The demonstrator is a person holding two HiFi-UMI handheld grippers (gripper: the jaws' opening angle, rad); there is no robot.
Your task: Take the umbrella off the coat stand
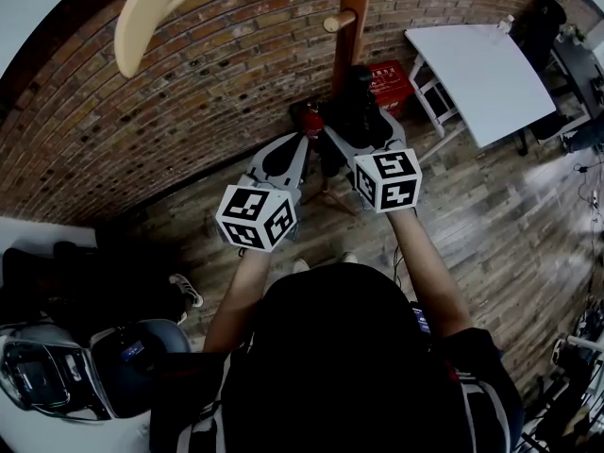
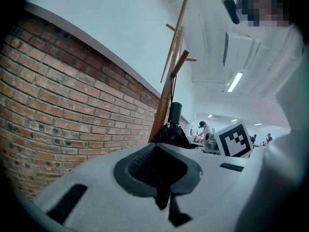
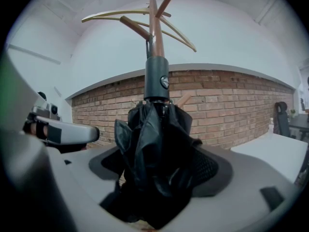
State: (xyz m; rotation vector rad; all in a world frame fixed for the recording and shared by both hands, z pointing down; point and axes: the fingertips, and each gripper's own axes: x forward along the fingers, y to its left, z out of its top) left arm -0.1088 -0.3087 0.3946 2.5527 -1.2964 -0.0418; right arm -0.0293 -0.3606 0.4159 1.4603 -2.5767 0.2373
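Umbrella: black, folded umbrella (image 3: 154,149) hangs upright against the coat stand (image 3: 153,28) pole, handle up, canopy bunched below.
Right gripper (image 3: 157,170): fingers closed round the bunched canopy; fabric fills the gap.
Left gripper (image 2: 157,170): fingers drawn together, nothing between them. It sits just beside the right one, left of the pole.
Risk, grip: hold looks to be on loose fabric rather than the shaft, so it may slip or drag the canopy open when lifted.
Risk, snag: how the handle hangs is hidden. A catch on a peg (image 1: 338,22) could rock the stand.
Edges: brick wall (image 1: 189,92) close behind; pegs and curved arms overhead.
Open room: floor toward the person; white table (image 1: 481,74) well apart on the right.
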